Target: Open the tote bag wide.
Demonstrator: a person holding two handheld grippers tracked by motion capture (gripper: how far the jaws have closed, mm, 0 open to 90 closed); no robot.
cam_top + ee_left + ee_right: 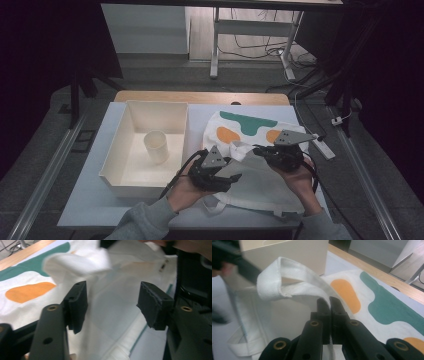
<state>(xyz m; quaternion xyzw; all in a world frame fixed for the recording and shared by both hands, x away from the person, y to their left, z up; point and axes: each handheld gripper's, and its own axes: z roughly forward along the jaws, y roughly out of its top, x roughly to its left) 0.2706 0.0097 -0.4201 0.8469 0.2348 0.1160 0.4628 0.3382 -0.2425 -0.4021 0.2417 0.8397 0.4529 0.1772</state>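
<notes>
Your forearms come in low at the near edge of the bench (95, 200), grey sleeves, one gripper in each hand, both over the tote bag (260, 185). Left gripper (227, 176): jaws parted, nothing pinched; in the left gripper view the bag's pale cloth lies flat below and between the two black pads (155, 305), apart from both, and a blurred fold of white strap (75, 263) hangs just beyond the tips. Right gripper (260, 150): jaws clamped tight on the strap (294, 277); in the right gripper view the webbing rises from between the tips, arches up to the left and folds over on itself, lifted off the bag's body. Bag lies spread on the right half of the bench, just beside the tray (112, 170), with its far part printed in a teal blob (247, 122) and orange ovals (226, 134). Cloth looks like coarse woven canvas, off-white, soft, creased near your hands; the strap is thicker, ribbed webbing with a stitched edge. Jaw pads are matte black, blocky, faintly textured, mounted on dark arms with brass-ringed holes. Tray is a cream, square, hard-walled box, smooth, with sloped sides; a cream cup (156, 146) stands upright inside it, well apart from both grippers. Bench top is pale and smooth, with a wooden strip (200, 96) along its far edge.
</notes>
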